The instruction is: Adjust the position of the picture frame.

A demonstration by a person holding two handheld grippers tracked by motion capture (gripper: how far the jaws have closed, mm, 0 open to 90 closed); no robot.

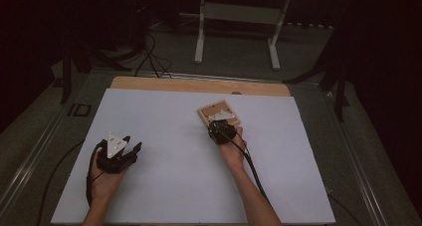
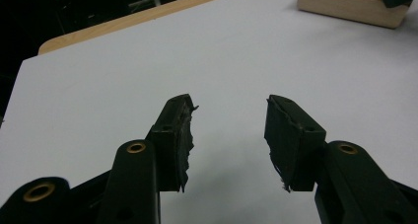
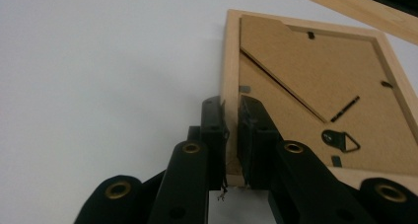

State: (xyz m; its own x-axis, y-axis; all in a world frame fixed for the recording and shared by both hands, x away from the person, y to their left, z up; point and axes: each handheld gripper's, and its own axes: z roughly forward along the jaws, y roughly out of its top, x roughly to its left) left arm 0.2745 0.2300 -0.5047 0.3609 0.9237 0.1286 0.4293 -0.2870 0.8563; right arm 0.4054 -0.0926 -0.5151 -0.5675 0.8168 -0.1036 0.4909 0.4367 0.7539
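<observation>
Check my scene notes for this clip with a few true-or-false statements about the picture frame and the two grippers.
1. The wooden picture frame lies back side up on the white board. True.
2. The right gripper has its jaws on the frame's side rail, one outside and one on the backing side. True.
3. The left gripper holds a corner of the frame. False: its jaws are open with nothing between them, apart from the frame.
4. The frame stands upright on its easel stand. False: it lies flat.
5. A metal hanger loop sits on the backing. True.
</observation>
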